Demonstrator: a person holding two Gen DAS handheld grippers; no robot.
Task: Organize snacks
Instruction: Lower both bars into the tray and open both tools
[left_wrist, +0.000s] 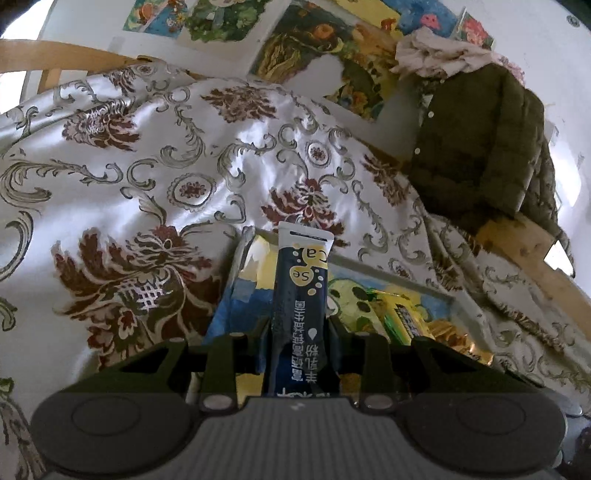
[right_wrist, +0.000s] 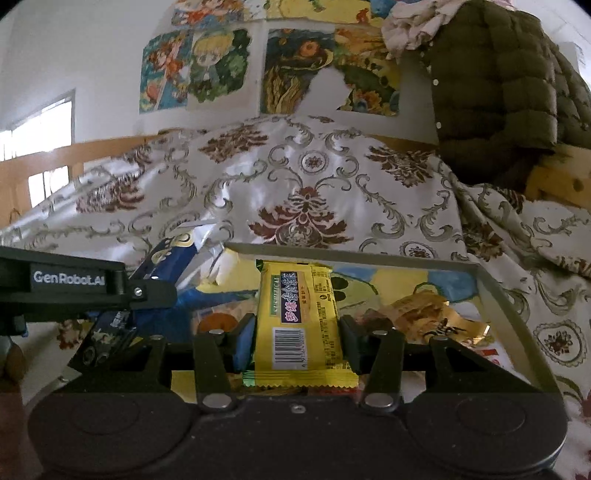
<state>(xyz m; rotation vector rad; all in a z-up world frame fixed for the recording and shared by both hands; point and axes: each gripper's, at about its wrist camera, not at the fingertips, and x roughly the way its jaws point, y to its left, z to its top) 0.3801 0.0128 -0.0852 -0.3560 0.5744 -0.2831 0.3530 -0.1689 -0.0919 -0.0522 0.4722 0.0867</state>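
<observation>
My left gripper (left_wrist: 298, 334) is shut on a dark blue stick packet (left_wrist: 301, 280) with a white top and yellow dots, which stands up between the jaws. My right gripper (right_wrist: 297, 332) is shut on a yellow snack packet (right_wrist: 299, 314) with a barcode, held upright. Both hover over a shallow tray (right_wrist: 491, 291) with a grey rim and a colourful picture bottom. Gold-wrapped snacks (right_wrist: 424, 314) lie in the tray's right part. In the right wrist view the left gripper's black body (right_wrist: 74, 284) with its blue packet (right_wrist: 162, 258) shows at the left.
A satin bedspread (left_wrist: 155, 155) with brown flowers and grey scrolls covers the bed around the tray. An olive quilted jacket (left_wrist: 480, 147) hangs over a wooden rail at the right. Colourful pictures (right_wrist: 207, 70) hang on the white wall behind.
</observation>
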